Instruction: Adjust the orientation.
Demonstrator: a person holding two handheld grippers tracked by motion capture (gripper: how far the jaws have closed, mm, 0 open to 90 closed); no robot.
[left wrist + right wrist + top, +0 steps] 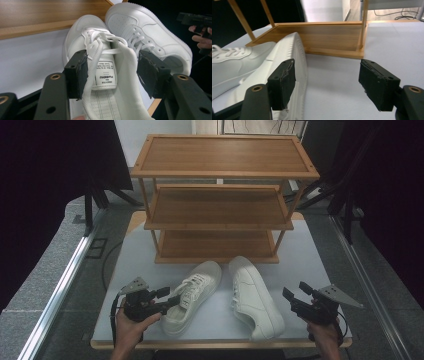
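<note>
Left gripper (170, 299), low in the left of the high view: released, jaws spread wide to either side of the tongue and collar of the left shoe (192, 296), pads not pressing. In the left gripper view (112, 72), one pad against the loose white lace at the frame's left, the other just beside the shoe's padded collar at the right; printed tongue label between them, laces (105, 41) slack above.

Right gripper (296, 296), low in the right of the high view: released too, jaws wide apart, nothing between them. In the right gripper view (325, 82), only bare white tabletop (332, 85) between the pads; sole edge of the right shoe (294, 50) just behind the pad at the frame's left, touching or not impossible to tell.

Both shoes lay on the white table (300, 255) in the lower middle of the high view, toes toward the wooden rack (222, 175), heels toward the bottom edge. Right shoe (255, 297) just right of the left one, toes close together, heels spread apart. Rack stood in the upper middle, three shelves, all bare, lowest shelf (215, 245) near the toes.
</note>
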